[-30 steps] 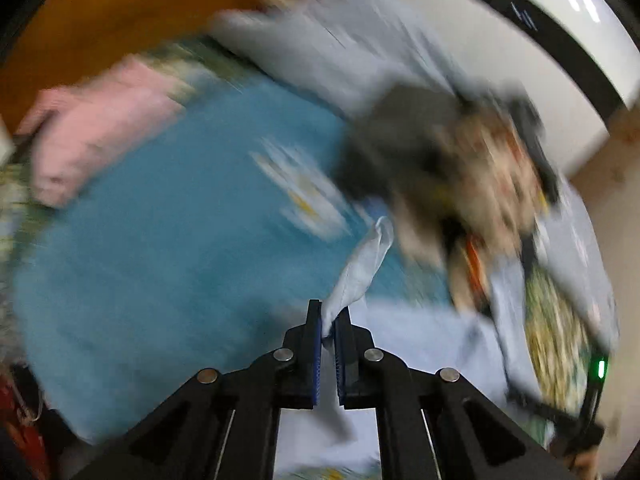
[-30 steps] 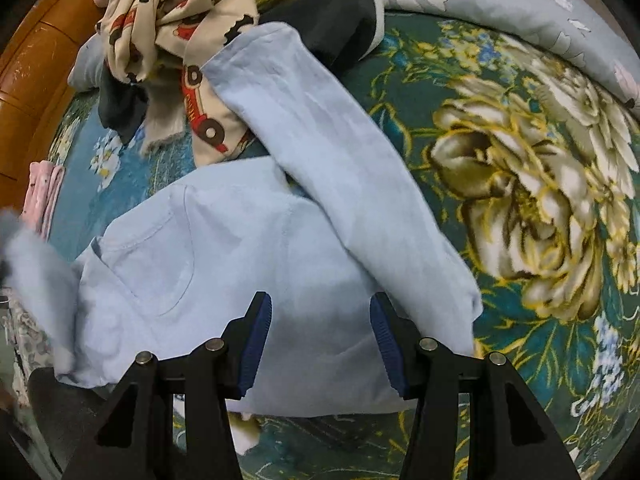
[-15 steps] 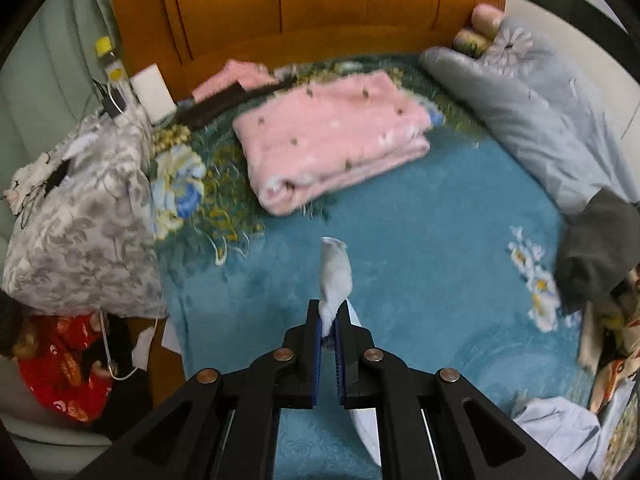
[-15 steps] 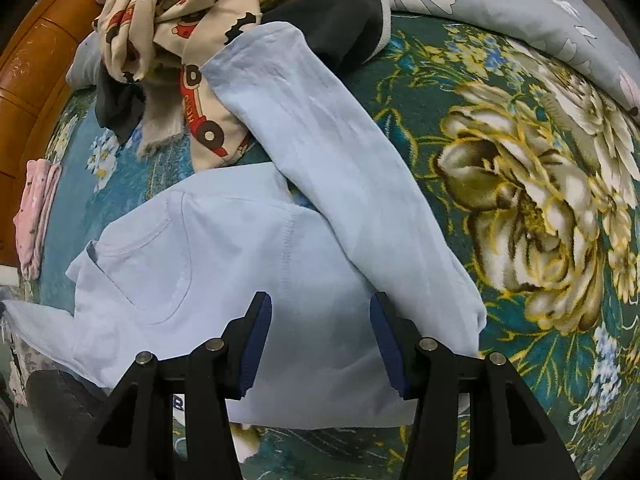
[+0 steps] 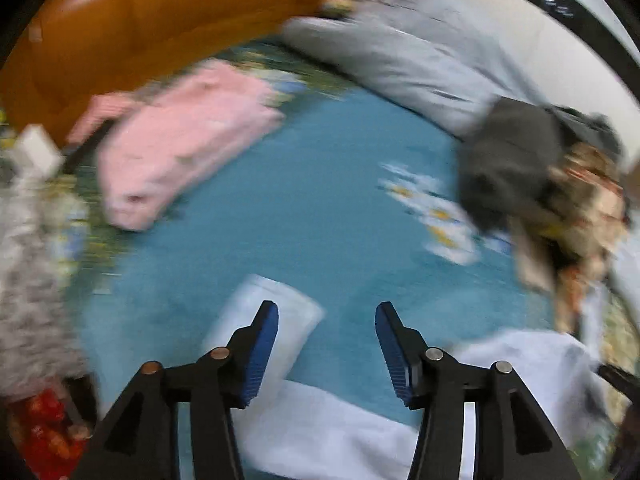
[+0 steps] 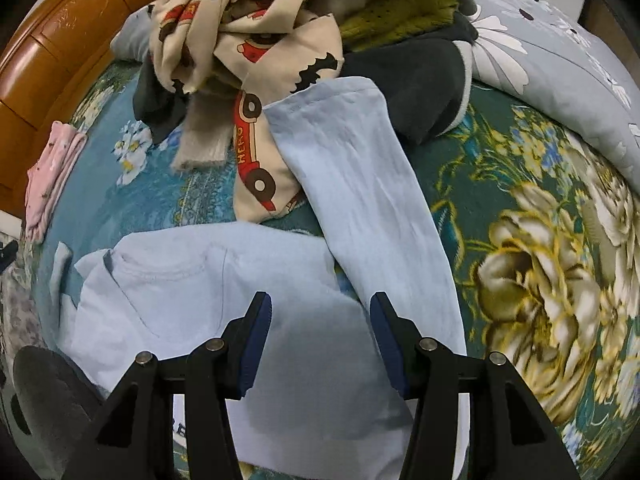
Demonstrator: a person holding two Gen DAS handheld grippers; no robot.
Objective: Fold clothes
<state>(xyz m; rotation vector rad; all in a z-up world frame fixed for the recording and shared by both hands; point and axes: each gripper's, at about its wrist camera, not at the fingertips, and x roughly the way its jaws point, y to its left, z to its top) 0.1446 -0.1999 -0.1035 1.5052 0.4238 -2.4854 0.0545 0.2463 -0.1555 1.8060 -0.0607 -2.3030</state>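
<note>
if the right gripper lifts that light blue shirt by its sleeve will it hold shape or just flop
Likely flop: the shirt lies thin and wrinkled, its sleeve draped limply over the pile. It looks light, so the body would probably trail and drag. The right gripper is open above it, gripping nothing.

Pale blue shirt (image 6: 248, 320), floral teal bedspread (image 6: 520, 208)

Bare teal bedspread (image 5: 320, 208) between pink folded blanket (image 5: 180, 140) and clothes heap (image 6: 256, 40).
</note>
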